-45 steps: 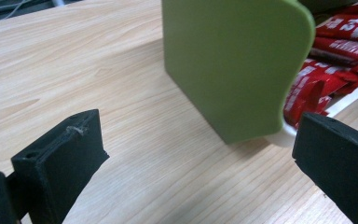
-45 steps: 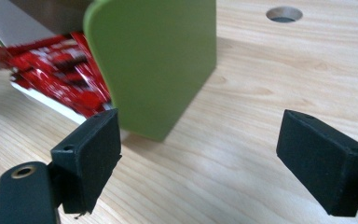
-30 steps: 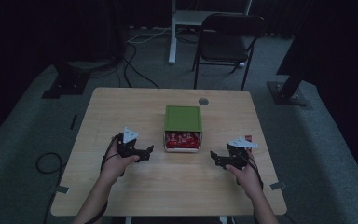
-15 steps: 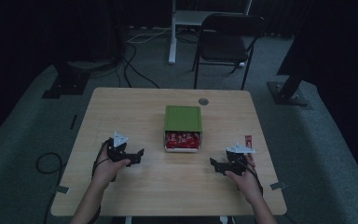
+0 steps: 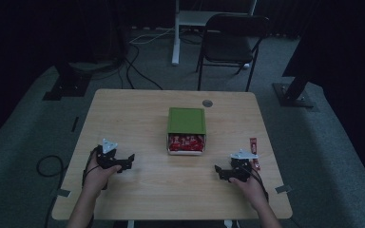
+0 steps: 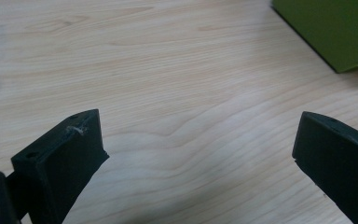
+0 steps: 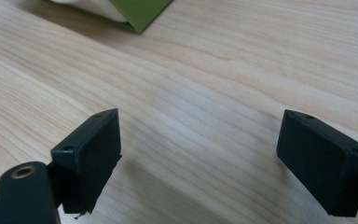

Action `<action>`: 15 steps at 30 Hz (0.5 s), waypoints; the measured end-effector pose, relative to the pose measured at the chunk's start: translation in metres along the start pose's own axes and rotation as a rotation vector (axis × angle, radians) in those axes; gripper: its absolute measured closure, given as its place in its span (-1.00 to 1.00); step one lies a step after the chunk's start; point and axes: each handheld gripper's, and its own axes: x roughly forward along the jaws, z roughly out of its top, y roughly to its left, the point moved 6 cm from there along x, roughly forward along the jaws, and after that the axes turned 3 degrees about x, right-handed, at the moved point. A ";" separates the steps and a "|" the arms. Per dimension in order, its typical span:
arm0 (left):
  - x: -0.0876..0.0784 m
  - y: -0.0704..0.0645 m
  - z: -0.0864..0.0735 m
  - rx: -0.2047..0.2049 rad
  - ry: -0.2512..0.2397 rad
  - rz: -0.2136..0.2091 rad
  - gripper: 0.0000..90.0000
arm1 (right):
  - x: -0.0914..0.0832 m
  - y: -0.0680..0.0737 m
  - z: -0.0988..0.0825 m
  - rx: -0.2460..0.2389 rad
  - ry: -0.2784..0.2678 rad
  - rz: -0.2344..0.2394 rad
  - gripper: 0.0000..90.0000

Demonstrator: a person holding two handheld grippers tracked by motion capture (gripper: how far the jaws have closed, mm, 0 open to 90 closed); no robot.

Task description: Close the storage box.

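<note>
The green box (image 5: pixel 186 120) sits a little past the middle of the counter (image 5: pixel 138 118), its lid green and flat, its near end open on a row of red packets (image 5: pixel 186 142) packed side by side. Judging by its look it is thin card or light tin: stiff enough along the edges, likely to dent if squeezed across the lid, and light for its size. The packets seem glossy and soft, so they would probably slip and crumple; a pinch at a sealed end would hold better than one across the belly. For the box, the long side walls look like the safest hold. At about four o'clock from it, near the counter's edge, lie two loose red packets (image 5: pixel 253 145). The right gripper (image 5: pixel 223 172) rests just beside them, at five o'clock from the box, jaws wide over bare wood. The left gripper (image 5: pixel 126 161) is at eight o'clock, well apart from the box, jaws equally wide and empty.
</note>
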 end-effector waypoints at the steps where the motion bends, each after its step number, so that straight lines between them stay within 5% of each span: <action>1: -0.001 0.003 -0.001 -0.008 -0.002 0.007 -0.94 | 0.000 0.000 -0.001 0.001 0.002 0.000 -0.70; 6: -0.005 0.013 -0.009 -0.028 0.011 0.030 -0.94 | -0.001 -0.002 -0.003 0.000 0.007 -0.006 -0.71; 10: -0.006 0.017 -0.014 -0.042 0.018 0.041 -0.94 | 0.001 0.000 -0.004 -0.064 0.030 -0.027 -0.73; 15: -0.010 0.025 -0.020 -0.071 0.023 0.080 -0.94 | 0.001 0.001 -0.004 -0.071 0.033 -0.027 -0.74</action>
